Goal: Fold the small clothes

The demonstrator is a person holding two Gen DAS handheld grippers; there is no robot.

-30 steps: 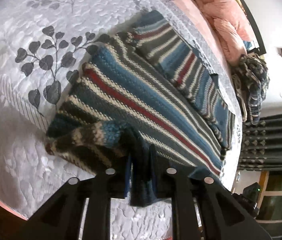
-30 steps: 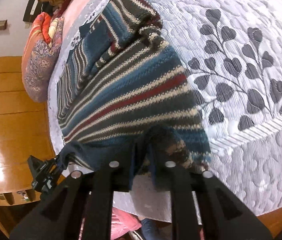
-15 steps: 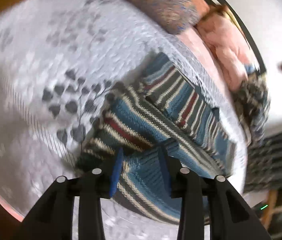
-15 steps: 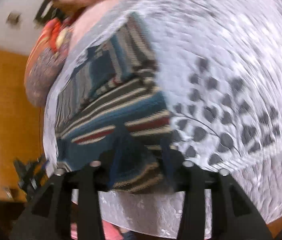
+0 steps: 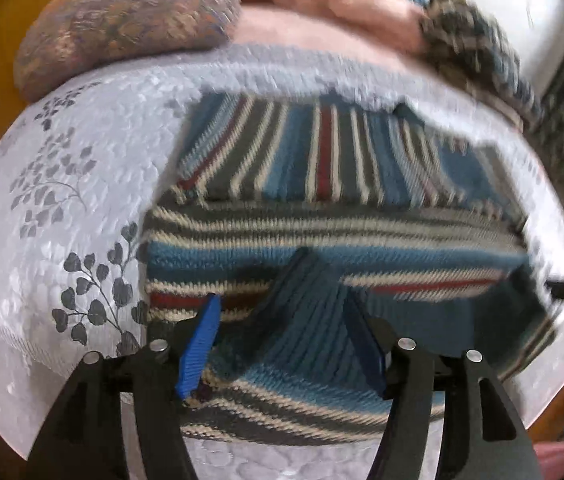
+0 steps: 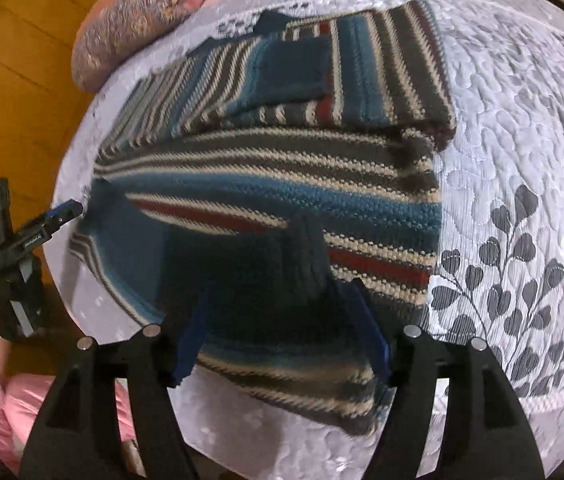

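Striped knit sweater, blue/grey/cream/red, is lying on the grey leaf-print quilt, sleeve folded across the top, hem end doubling over toward you. Your left gripper is hovering w/ fingers spread wide, gripping nothing. Your right gripper is likewise gaping over the folded hem. Paisley pillow is sitting beyond.

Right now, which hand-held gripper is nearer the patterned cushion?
Left. The left hand-held gripper is at the left end of the striped sweater, the patterned cushion ahead-left; the right hand-held gripper is at the opposite end, farther across.
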